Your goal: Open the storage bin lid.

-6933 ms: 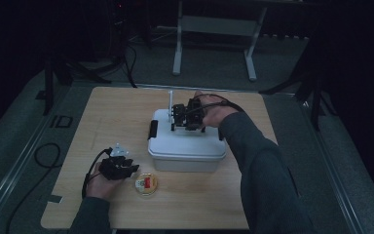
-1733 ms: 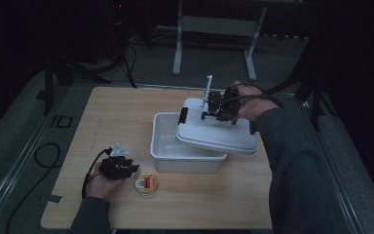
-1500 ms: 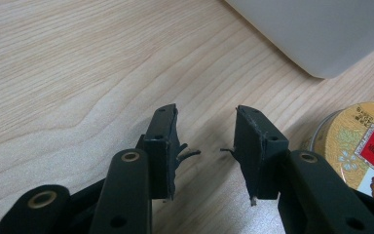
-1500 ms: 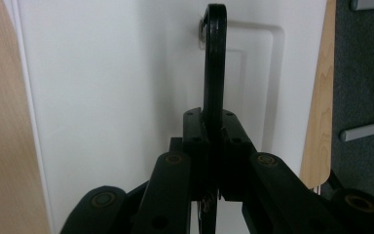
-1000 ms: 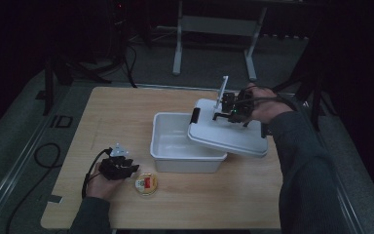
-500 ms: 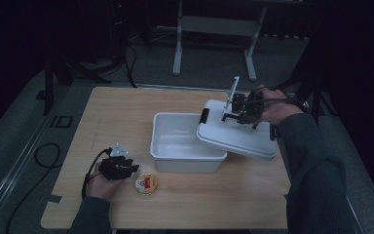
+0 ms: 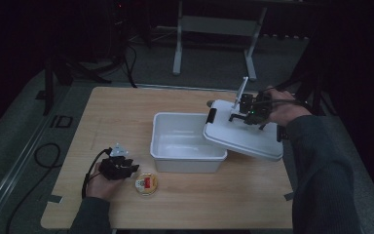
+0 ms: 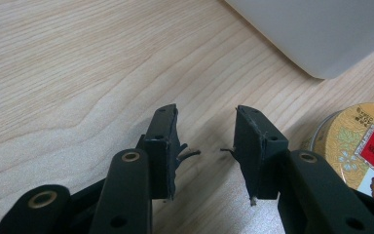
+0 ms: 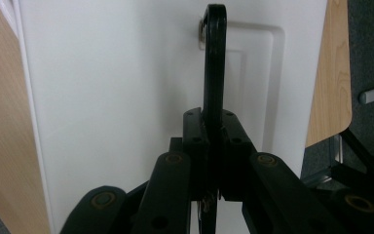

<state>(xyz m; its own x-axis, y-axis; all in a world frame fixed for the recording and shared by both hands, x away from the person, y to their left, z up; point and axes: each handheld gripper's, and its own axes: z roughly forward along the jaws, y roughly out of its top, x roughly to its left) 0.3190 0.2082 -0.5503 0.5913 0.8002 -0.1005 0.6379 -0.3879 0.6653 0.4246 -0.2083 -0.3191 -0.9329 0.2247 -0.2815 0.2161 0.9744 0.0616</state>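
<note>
The lid [image 7: 243, 136], clenched by its handle [image 9: 215, 58] in the right gripper [image 7: 247, 113], could catch the box [image 7: 187, 142] rim at 9 o'clock; the left gripper [image 8: 205, 146] is held released.

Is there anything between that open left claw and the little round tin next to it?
Nothing visible stands in the way. The left gripper rests open on bare wood, and the round tin lies just beside it. The white box stands farther off, and the right gripper holds the lid off to the side.
</note>
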